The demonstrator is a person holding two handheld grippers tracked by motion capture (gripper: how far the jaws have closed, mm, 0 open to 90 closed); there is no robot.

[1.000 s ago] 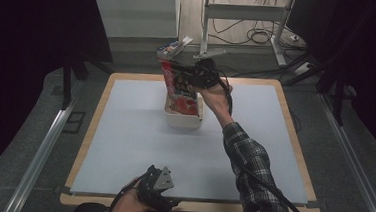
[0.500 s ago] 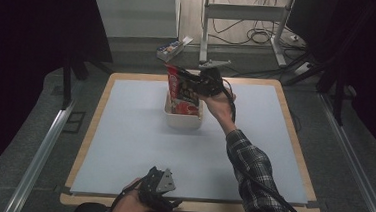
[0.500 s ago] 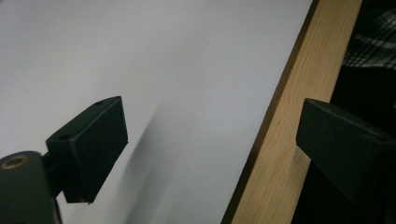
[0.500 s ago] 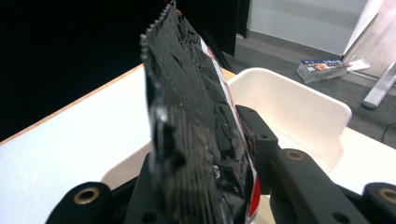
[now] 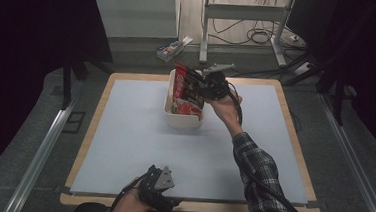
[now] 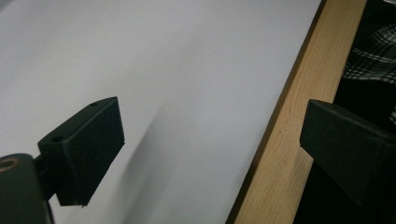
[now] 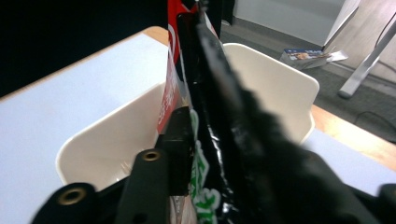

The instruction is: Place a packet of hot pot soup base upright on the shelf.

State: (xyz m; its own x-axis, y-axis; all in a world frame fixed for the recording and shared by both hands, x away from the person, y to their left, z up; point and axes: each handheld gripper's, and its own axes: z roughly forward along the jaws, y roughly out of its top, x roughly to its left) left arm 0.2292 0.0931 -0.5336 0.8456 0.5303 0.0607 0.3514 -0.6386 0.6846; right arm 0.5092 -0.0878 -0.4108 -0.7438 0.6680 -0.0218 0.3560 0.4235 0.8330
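The lower part of the one snack packet [image 5: 187, 91] is hidden inside the one white tub [image 5: 171, 116], which sits at the far middle of the bench [image 5: 124, 131]; the packet stands upright in it, its red top leaning out above the rim. In the right gripper view the packet [image 7: 187, 70] is so close that it blurs, and it covers one jaw of the right tongs [image 5: 203, 85]. Those tongs have just been opening, with the packet between them; whether the pads press on it is hard to make out. The left tongs [image 6: 210, 154] are spread wide over the bench's near edge, nothing between them. A second packet [image 5: 172, 47] lies on the floor beyond the bench.
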